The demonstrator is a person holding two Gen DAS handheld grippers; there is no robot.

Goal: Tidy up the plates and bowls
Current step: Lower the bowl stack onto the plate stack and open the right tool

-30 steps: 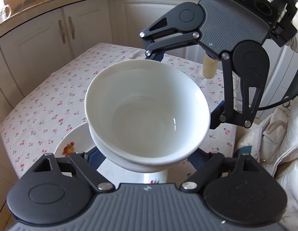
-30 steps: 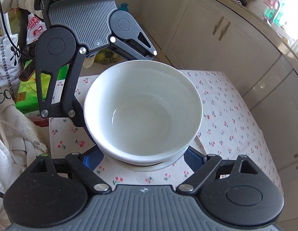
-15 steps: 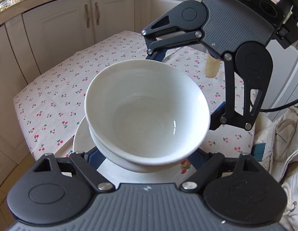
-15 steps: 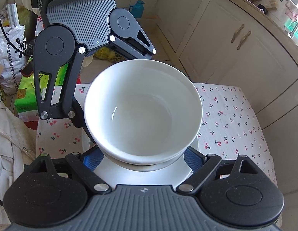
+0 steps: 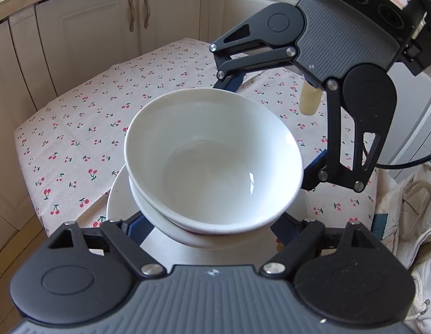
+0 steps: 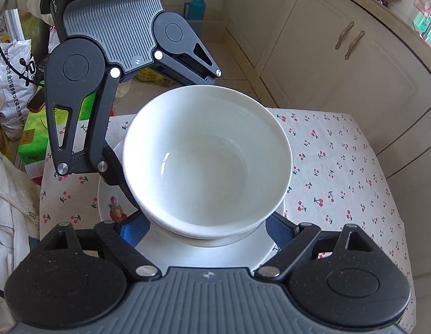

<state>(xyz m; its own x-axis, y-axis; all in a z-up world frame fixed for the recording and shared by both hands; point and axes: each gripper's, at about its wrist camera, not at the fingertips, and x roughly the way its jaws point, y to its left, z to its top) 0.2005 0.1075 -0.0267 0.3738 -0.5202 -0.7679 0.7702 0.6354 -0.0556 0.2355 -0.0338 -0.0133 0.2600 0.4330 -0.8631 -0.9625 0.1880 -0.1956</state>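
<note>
Two nested white bowls, the upper bowl (image 5: 215, 167) (image 6: 207, 161) sitting in the lower bowl (image 5: 162, 220) (image 6: 204, 232), hang between my two grippers, which face each other. My left gripper (image 5: 208, 231) (image 6: 162, 123) is shut on the stack from one side, its blue pads against the lower bowl's wall. My right gripper (image 6: 207, 231) (image 5: 271, 128) is shut on it from the opposite side. Directly beneath lies a white plate (image 5: 118, 194) (image 6: 109, 192) with a fruit picture. Whether the stack touches the plate I cannot tell.
The plate lies on a small table with a cherry-print cloth (image 5: 90, 128) (image 6: 340, 167). Cream cabinets (image 5: 104, 27) stand beyond it. A cream bottle (image 5: 310, 100) stands at the table's far side. A white jacket (image 5: 410, 208), bags and a green packet (image 6: 29, 139) crowd one side.
Both grippers have carried the bowl stack sideways and slightly down, from beside the plate to right over it. The grips are unchanged.
</note>
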